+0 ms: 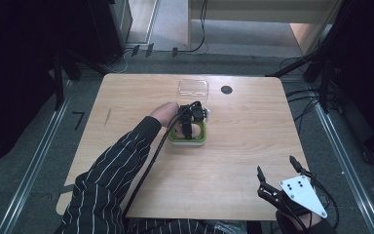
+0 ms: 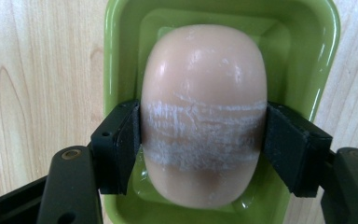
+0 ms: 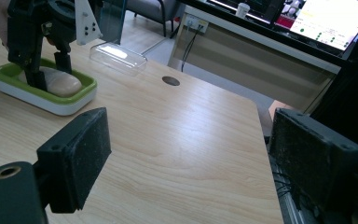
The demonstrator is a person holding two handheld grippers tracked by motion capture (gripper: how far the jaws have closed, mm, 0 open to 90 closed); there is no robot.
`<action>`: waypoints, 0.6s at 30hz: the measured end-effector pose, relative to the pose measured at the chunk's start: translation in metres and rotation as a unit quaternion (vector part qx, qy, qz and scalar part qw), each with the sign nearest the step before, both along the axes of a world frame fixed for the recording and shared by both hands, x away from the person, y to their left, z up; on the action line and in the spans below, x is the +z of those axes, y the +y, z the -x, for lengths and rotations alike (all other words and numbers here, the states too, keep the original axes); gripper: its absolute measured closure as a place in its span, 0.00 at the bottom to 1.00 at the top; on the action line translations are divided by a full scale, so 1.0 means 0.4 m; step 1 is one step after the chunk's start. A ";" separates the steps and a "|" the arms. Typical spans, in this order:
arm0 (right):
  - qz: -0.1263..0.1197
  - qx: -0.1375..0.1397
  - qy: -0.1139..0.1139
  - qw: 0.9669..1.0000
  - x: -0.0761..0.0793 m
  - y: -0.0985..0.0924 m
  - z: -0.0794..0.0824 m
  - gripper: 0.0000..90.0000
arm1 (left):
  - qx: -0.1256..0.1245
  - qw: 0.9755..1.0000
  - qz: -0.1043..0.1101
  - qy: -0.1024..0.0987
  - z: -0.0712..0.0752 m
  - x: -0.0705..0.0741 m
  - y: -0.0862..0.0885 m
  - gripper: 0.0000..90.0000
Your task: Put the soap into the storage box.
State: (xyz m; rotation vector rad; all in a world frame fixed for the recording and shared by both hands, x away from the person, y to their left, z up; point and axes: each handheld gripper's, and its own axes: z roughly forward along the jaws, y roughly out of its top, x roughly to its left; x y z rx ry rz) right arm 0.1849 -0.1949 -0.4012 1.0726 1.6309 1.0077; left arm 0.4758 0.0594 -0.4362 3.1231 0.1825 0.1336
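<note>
A pale peach bar of soap [image 2: 204, 112] lies in a green soap dish [image 2: 121, 46] with a white base, near the middle of the wooden table [image 1: 141, 97]. My left gripper [image 2: 204, 144] reaches down into the dish and is shut on the soap; its black pads [image 2: 128, 140] press both sides across a whitish scuffed band. In the high view the left gripper [image 1: 189, 127] covers the dish [image 1: 175, 139]. The right gripper view shows the soap [image 3: 60, 83] still resting in the dish [image 3: 46, 100]. My right gripper [image 1: 276, 165] hovers open and holding nothing at the table's front right corner.
A clear plastic lid [image 1: 193, 87] lies at the table's far edge behind the dish, with a dark round hole [image 1: 226, 89] to its right. Bare wood stretches between the dish and my right gripper [image 3: 191, 158]. Cables and stands surround the table.
</note>
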 end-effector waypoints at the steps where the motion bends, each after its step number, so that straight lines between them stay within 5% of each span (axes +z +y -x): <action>1: 0.000 0.000 0.000 1.000 0.000 0.000 0.000 0.15 | -0.001 1.000 0.001 -0.002 0.000 0.000 0.000 0.35; 10: 0.001 0.001 -0.001 1.000 0.000 -0.001 0.000 0.15 | 0.003 1.000 0.014 -0.005 0.000 0.012 0.003 0.31; 14: 0.001 0.001 -0.001 1.000 0.000 0.000 0.000 0.15 | 0.017 1.000 0.018 -0.012 0.001 0.025 0.009 0.16; 18: 0.001 0.000 -0.001 1.000 0.000 0.000 0.000 0.15 | 0.039 0.999 0.022 -0.001 0.005 0.034 0.015 0.11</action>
